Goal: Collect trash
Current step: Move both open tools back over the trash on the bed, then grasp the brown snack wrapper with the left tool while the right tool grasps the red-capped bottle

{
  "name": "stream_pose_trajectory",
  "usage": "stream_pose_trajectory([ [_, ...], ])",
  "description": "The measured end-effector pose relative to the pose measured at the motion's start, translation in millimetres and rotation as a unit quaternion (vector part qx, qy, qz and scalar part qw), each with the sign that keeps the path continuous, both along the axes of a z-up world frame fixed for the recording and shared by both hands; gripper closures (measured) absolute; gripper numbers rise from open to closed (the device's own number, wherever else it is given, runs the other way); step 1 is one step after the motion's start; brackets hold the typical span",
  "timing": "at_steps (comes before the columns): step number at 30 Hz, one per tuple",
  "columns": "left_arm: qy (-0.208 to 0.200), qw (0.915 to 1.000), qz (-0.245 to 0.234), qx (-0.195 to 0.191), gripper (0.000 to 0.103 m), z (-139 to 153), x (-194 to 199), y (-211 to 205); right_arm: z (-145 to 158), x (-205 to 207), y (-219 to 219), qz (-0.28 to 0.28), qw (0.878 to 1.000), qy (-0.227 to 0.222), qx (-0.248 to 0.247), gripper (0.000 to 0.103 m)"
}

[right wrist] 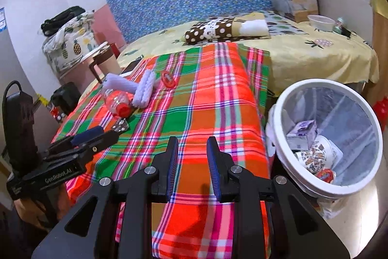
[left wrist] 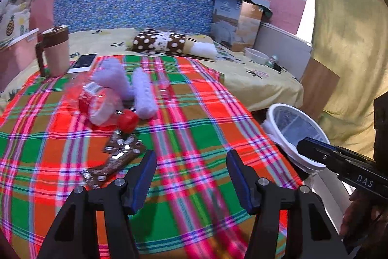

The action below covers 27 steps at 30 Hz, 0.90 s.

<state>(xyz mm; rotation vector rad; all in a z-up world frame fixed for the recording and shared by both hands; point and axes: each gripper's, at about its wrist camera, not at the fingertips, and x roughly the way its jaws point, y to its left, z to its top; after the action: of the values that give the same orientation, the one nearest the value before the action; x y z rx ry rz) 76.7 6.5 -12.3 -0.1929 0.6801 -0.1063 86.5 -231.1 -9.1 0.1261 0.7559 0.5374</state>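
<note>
One bed [right wrist: 327, 57] carries one plaid cloth [right wrist: 218, 94]; beside it one white bin [right wrist: 286, 98] holds three scraps. On the cloth: two purple rolls [left wrist: 143, 94], one bottle [left wrist: 101, 103], one brown wrapper [left wrist: 118, 154]. Both grippers' fingers, left [left wrist: 191, 176] and right [right wrist: 191, 166], released, empty.

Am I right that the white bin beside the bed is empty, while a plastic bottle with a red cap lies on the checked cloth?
Not quite. The white bin is not empty: the right wrist view shows crumpled packets and a printed paper cup inside it. The rest holds: the plastic bottle with a red cap does lie on the checked cloth.
</note>
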Motion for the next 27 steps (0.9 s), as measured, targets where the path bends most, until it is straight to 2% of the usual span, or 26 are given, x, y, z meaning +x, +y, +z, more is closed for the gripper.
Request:
stream_pose_trajectory([
  [7, 0.006, 0.9989, 0.047, 0.006, 0.043, -5, 5, 41, 0, 4, 13, 0.019, 1.000, 0.010, -0.003, 0.076],
  [13, 0.018, 0.9978, 0.060, 0.021, 0.043, -14, 14, 63, -1, 6, 25, 0.038, 0.999, 0.012, -0.008, 0.076],
  [20, 0.050, 0.9977, 0.032, 0.033, 0.043, -31, 27, 67, -6, 12, 32, 0.044, 0.999, 0.024, -0.012, 0.076],
  [27, 0.100, 0.9930, 0.024, 0.058, 0.045, -50, 41, 60, -7, 14, 36, 0.048, 0.998, 0.028, -0.009, 0.076],
])
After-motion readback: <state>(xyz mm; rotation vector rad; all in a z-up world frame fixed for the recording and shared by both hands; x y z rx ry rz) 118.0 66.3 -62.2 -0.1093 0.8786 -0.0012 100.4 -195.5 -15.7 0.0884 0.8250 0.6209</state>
